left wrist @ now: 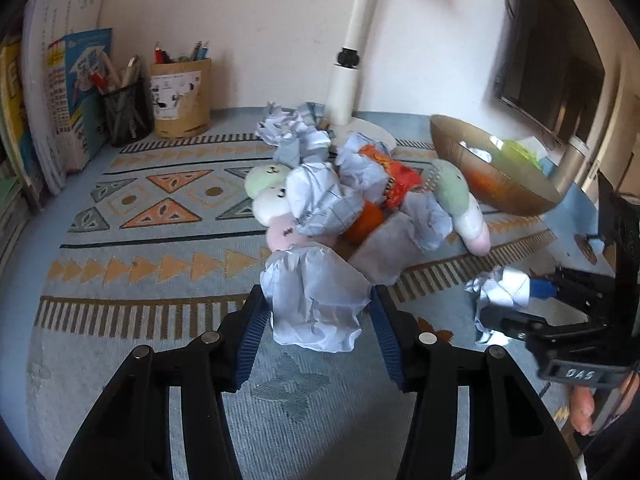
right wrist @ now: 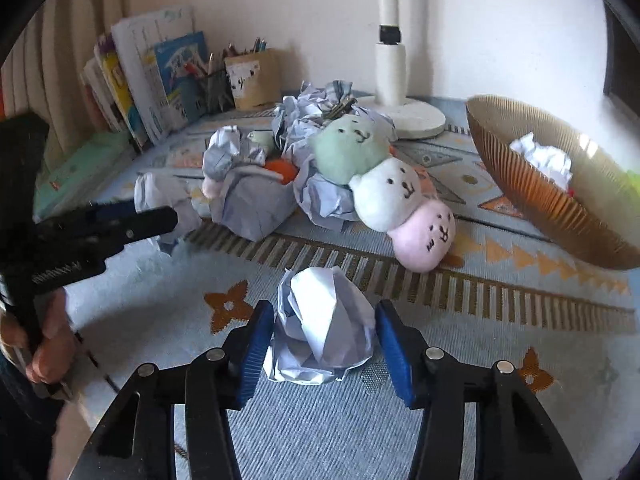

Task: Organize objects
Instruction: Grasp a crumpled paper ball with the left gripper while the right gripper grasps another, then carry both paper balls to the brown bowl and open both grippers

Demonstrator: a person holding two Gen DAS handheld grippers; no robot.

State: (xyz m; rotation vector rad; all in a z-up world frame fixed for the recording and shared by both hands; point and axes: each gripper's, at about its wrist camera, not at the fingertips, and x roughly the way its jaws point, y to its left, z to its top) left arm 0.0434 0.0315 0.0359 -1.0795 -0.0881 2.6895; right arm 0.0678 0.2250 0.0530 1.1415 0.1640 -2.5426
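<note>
My left gripper (left wrist: 318,300) is shut on a crumpled paper ball (left wrist: 316,304) at the near edge of a pile of paper balls (left wrist: 320,196) and plush toys (left wrist: 272,200). My right gripper (right wrist: 324,316) is shut on another crumpled paper ball (right wrist: 324,328) above the patterned mat. The right gripper also shows in the left wrist view (left wrist: 520,300) with its paper ball (left wrist: 500,292). The left gripper shows in the right wrist view (right wrist: 160,208). A stacked plush toy, green, white and pink (right wrist: 384,192), lies by the pile. A brown ribbed bowl (right wrist: 532,200) holds crumpled paper (right wrist: 544,158).
A white lamp base (right wrist: 416,122) stands behind the pile. Pen holders (left wrist: 184,96) and leaning books (left wrist: 60,92) line the back left. A dark monitor (left wrist: 552,68) hangs at the right. The patterned mat (left wrist: 160,248) covers the table.
</note>
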